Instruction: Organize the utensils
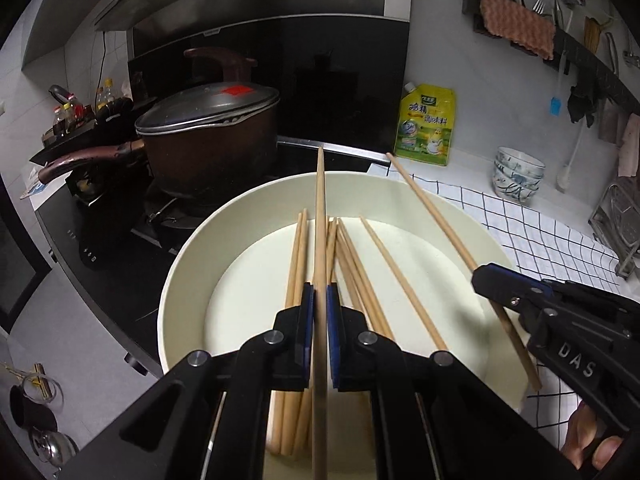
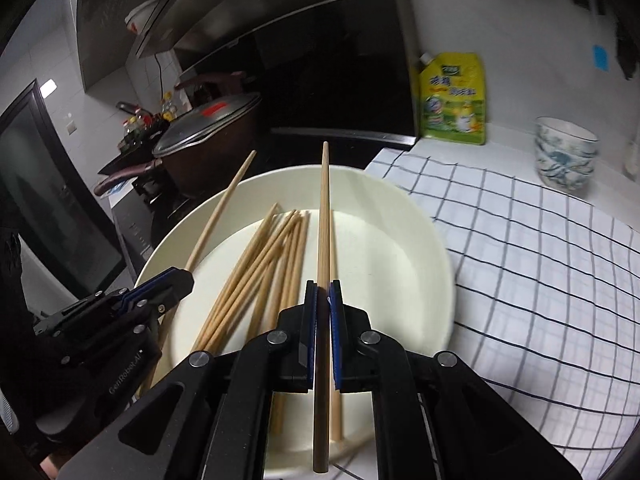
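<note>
Both black two-finger grippers, left [image 1: 320,312] and right [image 2: 323,308], each clamp one pale wooden chopstick [image 1: 320,220] [image 2: 323,220] above the round cream plate's [image 1: 408,196] loose chopstick pile [image 2: 260,272].

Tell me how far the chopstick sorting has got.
Nothing looks sorted yet. In hand: the left gripper is shut on one chopstick, and the right gripper is shut on another chopstick. Left: a loose pile of chopsticks in the white bowl.

Loose wooden chopsticks [image 2: 256,276], pale tan, bundled lengthwise inside cream bowl [image 2: 400,216]; two single chopsticks raised above, one [image 1: 320,216] upright-forward, other [image 2: 323,216] likewise
</note>
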`<state>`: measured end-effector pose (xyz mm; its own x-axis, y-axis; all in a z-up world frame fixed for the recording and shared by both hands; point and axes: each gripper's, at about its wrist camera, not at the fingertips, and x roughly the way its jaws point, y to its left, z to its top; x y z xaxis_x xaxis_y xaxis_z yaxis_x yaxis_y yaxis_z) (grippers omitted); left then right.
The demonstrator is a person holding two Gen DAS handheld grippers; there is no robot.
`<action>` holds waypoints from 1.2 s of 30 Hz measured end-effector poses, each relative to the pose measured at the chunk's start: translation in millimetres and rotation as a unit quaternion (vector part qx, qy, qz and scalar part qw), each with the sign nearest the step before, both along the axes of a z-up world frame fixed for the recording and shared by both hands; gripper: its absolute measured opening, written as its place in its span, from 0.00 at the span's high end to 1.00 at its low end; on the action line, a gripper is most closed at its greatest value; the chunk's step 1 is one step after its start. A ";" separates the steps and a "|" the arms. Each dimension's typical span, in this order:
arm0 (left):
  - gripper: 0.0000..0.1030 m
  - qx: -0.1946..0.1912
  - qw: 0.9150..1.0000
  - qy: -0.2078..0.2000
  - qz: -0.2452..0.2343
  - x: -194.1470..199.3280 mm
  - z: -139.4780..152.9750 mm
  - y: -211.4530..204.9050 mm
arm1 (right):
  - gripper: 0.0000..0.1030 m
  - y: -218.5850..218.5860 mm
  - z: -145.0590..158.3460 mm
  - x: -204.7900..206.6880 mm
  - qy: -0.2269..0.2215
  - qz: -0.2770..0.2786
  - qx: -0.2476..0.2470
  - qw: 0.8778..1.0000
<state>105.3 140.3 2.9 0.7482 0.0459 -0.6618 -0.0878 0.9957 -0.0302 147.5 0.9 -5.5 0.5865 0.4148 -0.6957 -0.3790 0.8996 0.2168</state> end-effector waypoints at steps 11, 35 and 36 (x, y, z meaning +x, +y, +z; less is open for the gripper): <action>0.74 -0.004 1.000 0.022 0.008 7.0 -15.4 8.7 | 0.92 2.4 -21.3 7.7 0.026 -0.009 -0.002 1.000; 0.07 0.016 0.999 -0.013 0.049 -23.2 3.3 20.6 | 0.54 -17.2 -10.0 -27.0 -0.014 -0.054 -0.017 0.998; 0.07 0.017 0.999 -0.014 0.049 -24.1 3.8 20.4 | 0.51 -18.4 -9.4 -28.5 -0.015 -0.056 -0.016 0.998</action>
<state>81.3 160.7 6.7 0.7575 0.1410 -0.6375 -0.1839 0.9829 -0.0011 119.0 -17.5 -14.9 0.6493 0.3225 -0.6888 -0.2811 0.9433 0.1767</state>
